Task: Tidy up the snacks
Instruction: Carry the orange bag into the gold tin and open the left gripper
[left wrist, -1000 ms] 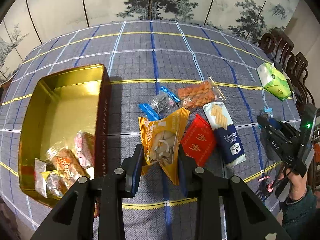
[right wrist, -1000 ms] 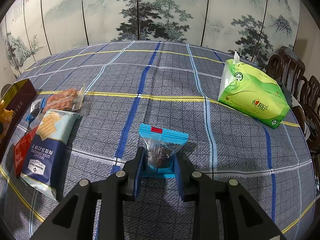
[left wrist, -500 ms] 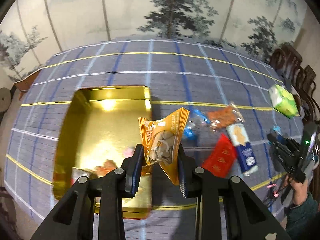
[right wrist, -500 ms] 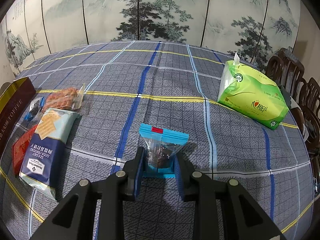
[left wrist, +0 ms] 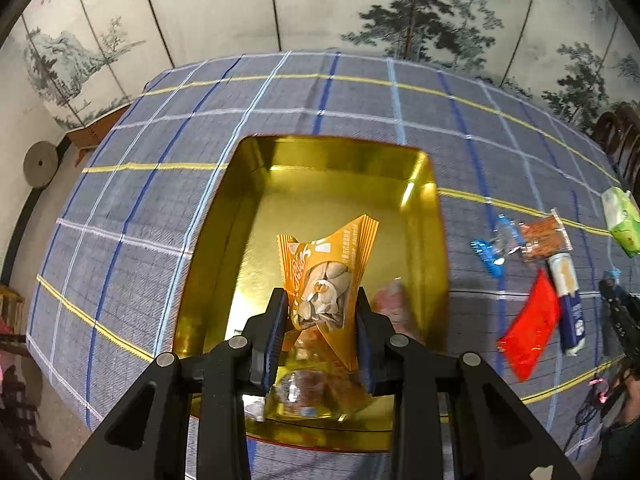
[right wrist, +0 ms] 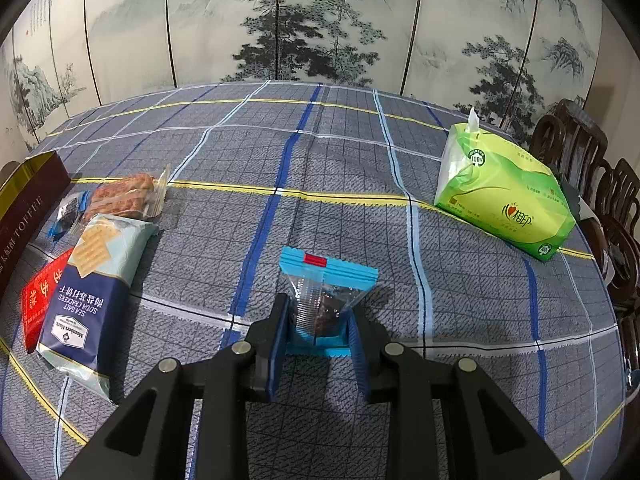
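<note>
Painted folding screens [right wrist: 320,32] with pines and misty hills are seen behind a table covered by a grey-blue checked cloth [right wrist: 340,160]. On the left part of the table a gold-lined tin [left wrist: 434,240] is set, and a few wrapped snacks lie blurred at its near end. The left gripper [left wrist: 322,330] is clamped on an orange snack packet [left wrist: 326,276], which is held above the tin's interior. To the right of the tin, a blue-ended clear sweet [left wrist: 494,246], a clear pack of reddish-brown biscuits [left wrist: 542,234], a red packet [left wrist: 532,330] and a soda cracker pack [left wrist: 568,300] are spread on the cloth. A green tissue pack [right wrist: 504,192] is placed far to the right, near dark wooden chairs [right wrist: 576,152]. Near the table's middle, the right gripper [right wrist: 318,334] is closed on a blue-edged clear packet [right wrist: 326,300] holding something dark; whether its lower edge touches the cloth cannot be told.
</note>
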